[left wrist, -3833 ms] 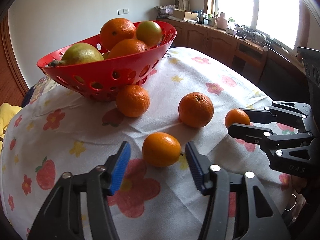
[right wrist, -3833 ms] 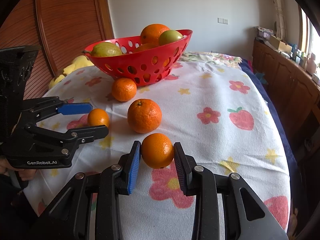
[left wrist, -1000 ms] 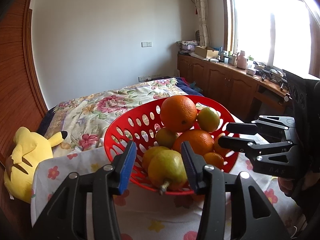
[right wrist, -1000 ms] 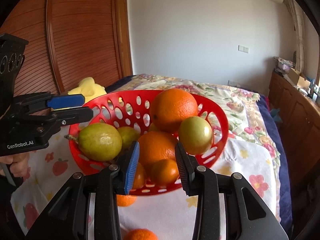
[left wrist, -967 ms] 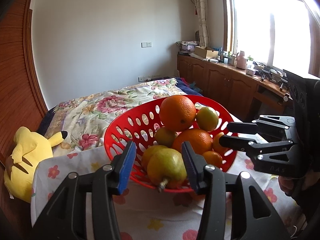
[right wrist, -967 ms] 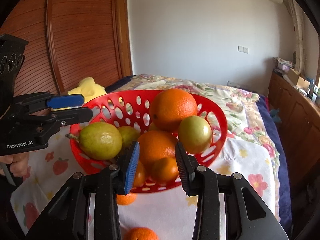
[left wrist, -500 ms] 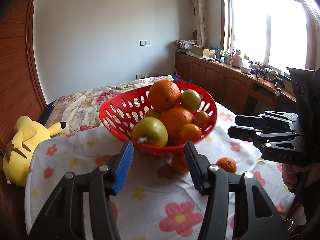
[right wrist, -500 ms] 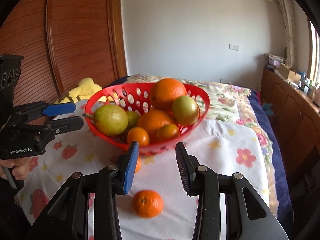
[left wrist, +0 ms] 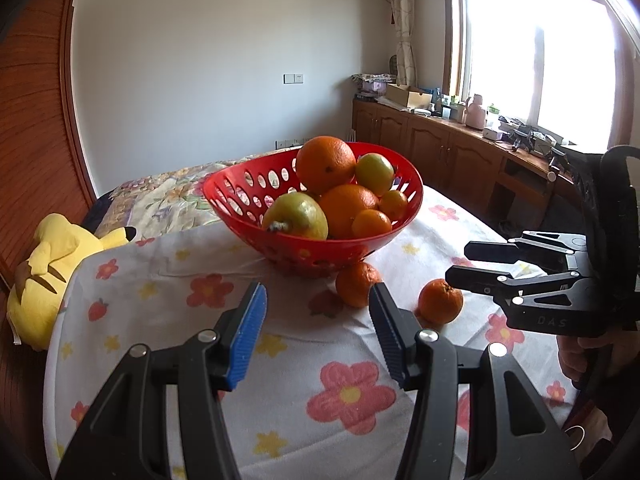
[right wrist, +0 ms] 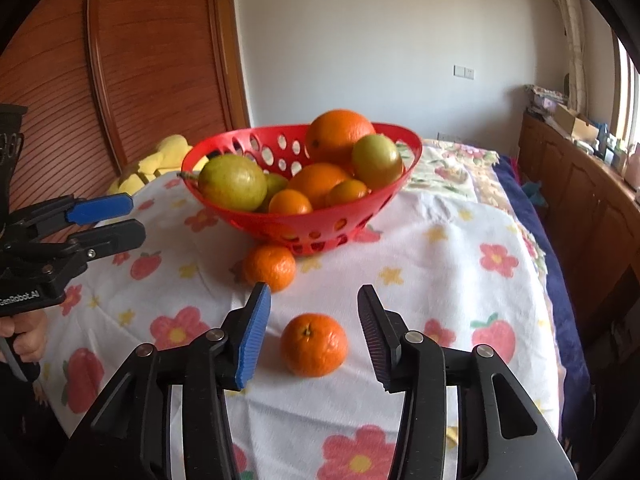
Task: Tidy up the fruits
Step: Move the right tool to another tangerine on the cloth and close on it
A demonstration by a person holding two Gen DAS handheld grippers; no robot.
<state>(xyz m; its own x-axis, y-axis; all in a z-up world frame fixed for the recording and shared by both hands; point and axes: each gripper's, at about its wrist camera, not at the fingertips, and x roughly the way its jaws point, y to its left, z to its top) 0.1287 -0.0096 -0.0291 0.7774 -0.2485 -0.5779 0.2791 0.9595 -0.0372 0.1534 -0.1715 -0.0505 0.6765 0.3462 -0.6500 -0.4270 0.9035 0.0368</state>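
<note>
Both grippers have backed away from the red perforated plastic basket; the left gripper and right gripper are spread wide, empty. Two small orange tangerines are still left mid-table.

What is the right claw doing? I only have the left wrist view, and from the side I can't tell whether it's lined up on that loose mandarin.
Observer: The right claw is open. The nearer mandarin lies between its fingers and touches neither.
Operator: And the mandarin by the basket? My own finger covers part of it.
Observer: That second mandarin sits at the foot of the red basket, ahead and to the left of the right claw.
Operator: Is there anything in the basket that I miss?
Observer: A smaller green fruit is tucked in beside the pear.
</note>
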